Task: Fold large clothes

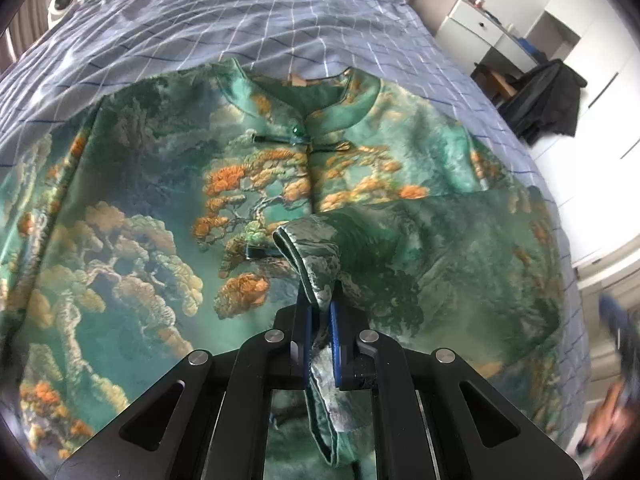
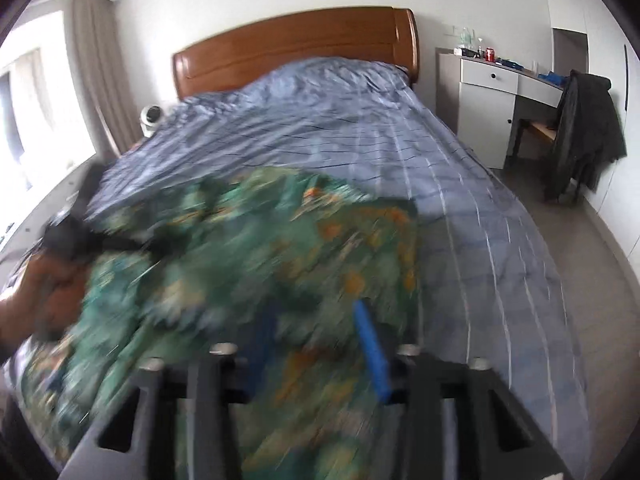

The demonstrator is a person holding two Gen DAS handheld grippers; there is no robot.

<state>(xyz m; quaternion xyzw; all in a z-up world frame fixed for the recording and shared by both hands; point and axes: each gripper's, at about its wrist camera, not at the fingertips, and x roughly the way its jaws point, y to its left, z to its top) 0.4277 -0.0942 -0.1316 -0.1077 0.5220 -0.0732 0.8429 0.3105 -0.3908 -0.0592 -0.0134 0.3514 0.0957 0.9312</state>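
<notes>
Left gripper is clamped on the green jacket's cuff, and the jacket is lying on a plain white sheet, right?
Not quite. The left gripper is clamped on the green jacket's cuff, but the sheet is blue with a check pattern, not plain white; the left wrist view shows it.

I see the jacket (image 1: 248, 208) spread flat on the bed (image 1: 248, 20), collar toward the top of the frame. Its sleeve cuff (image 1: 308, 256) lies folded over the chest at centre. Upper right stands the desk (image 2: 492, 80), a coat (image 2: 584, 128) hanging beside it; the headboard (image 2: 296, 48) sits behind.
</notes>
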